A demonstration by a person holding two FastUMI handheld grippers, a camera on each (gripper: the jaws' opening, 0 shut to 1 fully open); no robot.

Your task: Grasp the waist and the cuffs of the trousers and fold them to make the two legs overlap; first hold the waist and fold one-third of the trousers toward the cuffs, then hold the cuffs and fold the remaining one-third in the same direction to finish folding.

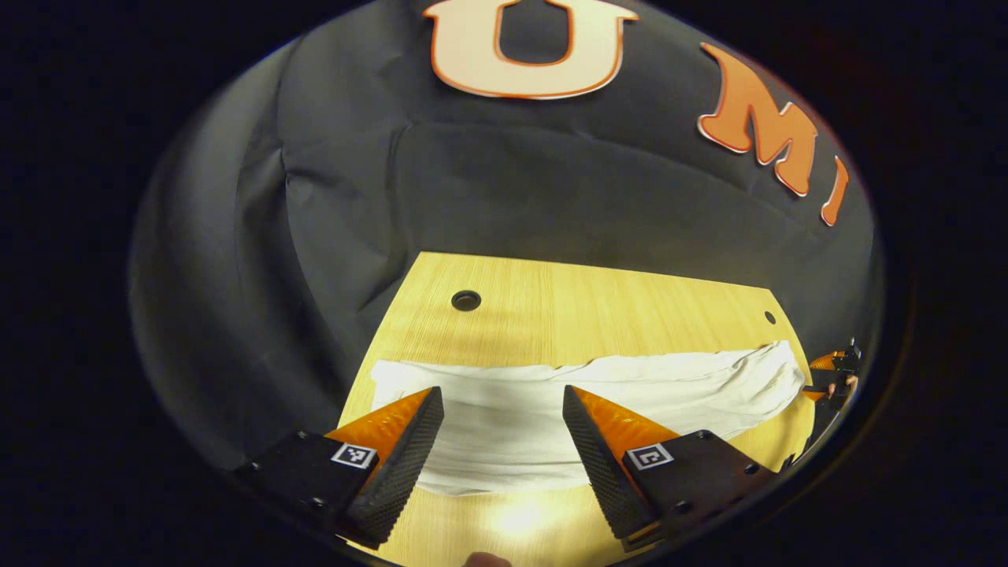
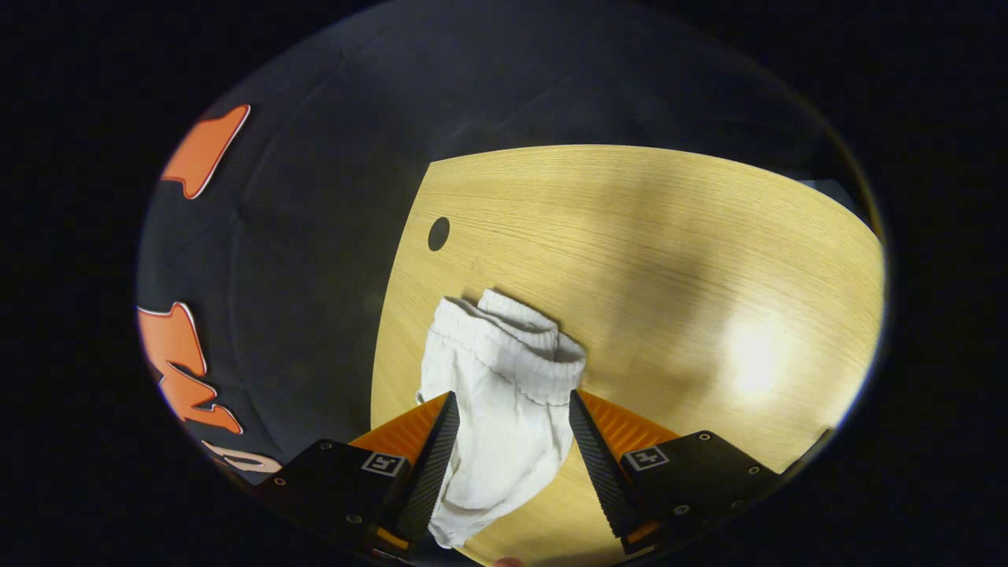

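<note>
White trousers [image 1: 551,394] lie stretched left to right across the wooden table [image 1: 567,307]. My left gripper [image 1: 502,394] hovers open over their left part, with the cloth showing in the wide gap between its fingers. At the trousers' right end I see the right gripper [image 1: 833,379], small and far off. In the right gripper view a ribbed, gathered end of the trousers [image 2: 512,346] lies just ahead on the table [image 2: 669,260]. My right gripper [image 2: 512,400] stands open, and the cloth runs down between its fingers, which stand apart from it.
The black cloth wall [image 1: 551,189] rises right behind the table's back edge and wraps around its left side. Two round holes [image 1: 466,300] [image 1: 769,317] sit near the back edge; one hole [image 2: 438,234] also shows beyond the ribbed end.
</note>
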